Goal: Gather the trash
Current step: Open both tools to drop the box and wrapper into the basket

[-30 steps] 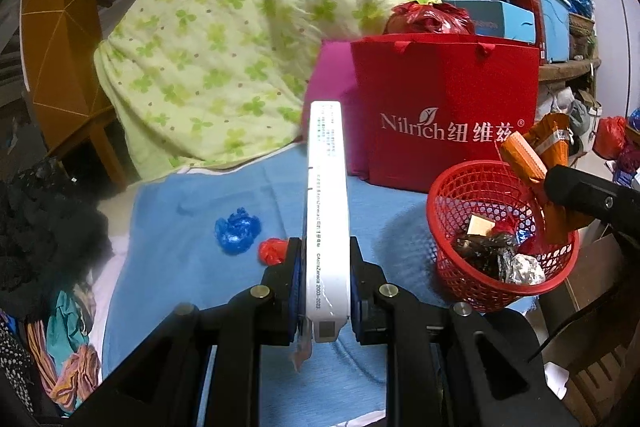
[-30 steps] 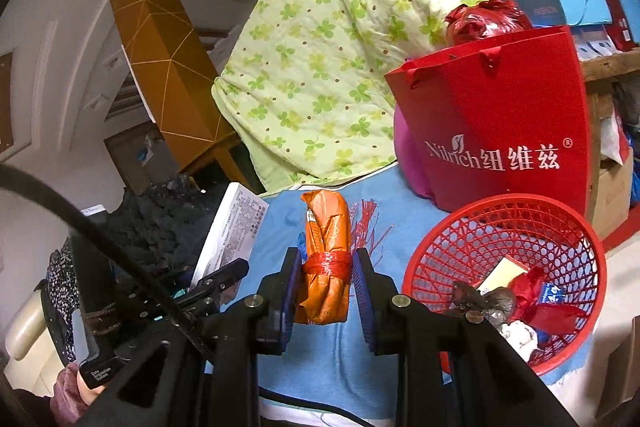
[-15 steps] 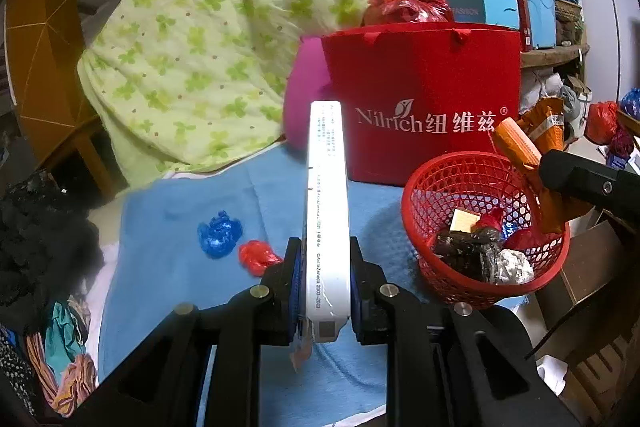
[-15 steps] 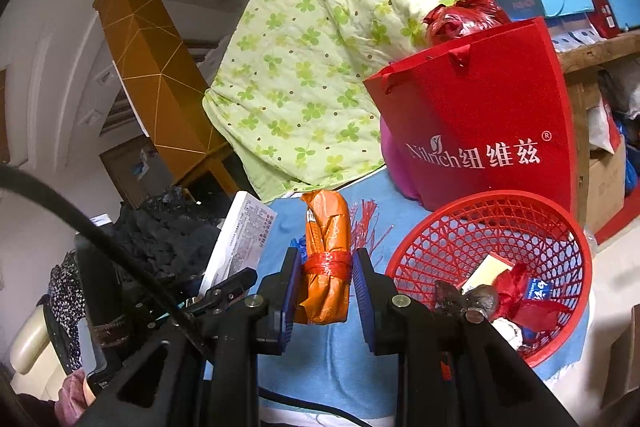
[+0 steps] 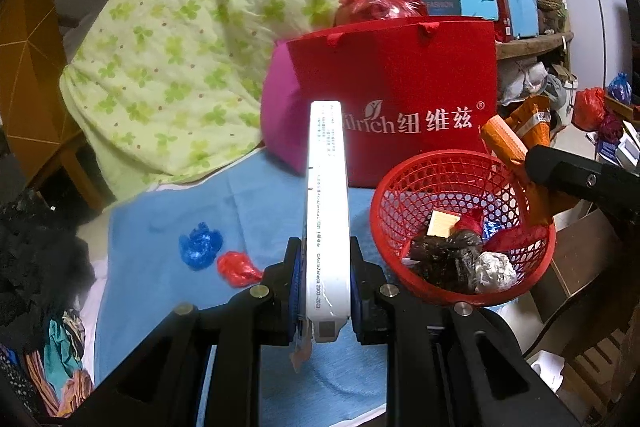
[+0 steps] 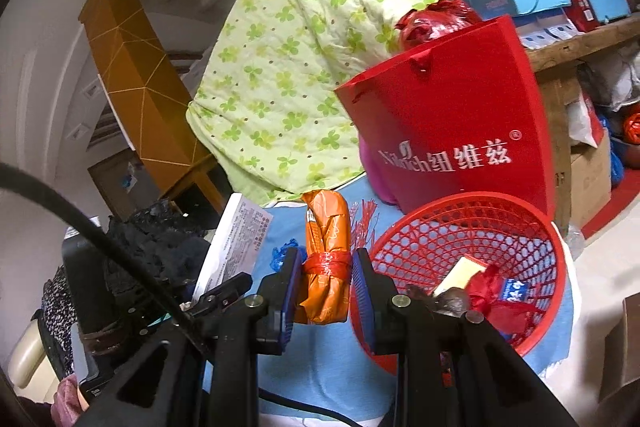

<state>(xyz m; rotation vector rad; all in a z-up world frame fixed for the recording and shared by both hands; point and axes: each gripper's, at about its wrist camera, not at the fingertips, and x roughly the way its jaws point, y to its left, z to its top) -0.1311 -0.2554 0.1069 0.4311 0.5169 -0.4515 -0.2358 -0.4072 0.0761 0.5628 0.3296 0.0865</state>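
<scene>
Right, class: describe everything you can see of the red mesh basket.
The red mesh basket is round, plastic-looking, with open lattice walls and a solid rim. It sits upright on the blue cloth, in front of the red gift bag. Inside lie a dark crumpled wrapper, a foil ball, a pale card and red scraps.

Red mesh basket [image 5: 404, 183]; blue cloth [image 5: 160, 211]; green clover-print quilt [image 5: 192, 39]; orange packet [image 6: 326, 251].

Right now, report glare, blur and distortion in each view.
Left wrist: glare washes out the print along the white box; dark fisheye corners; the red basket is sharp. Right wrist: strong fisheye bowing, dim at left; the orange packet is sharp.
</scene>
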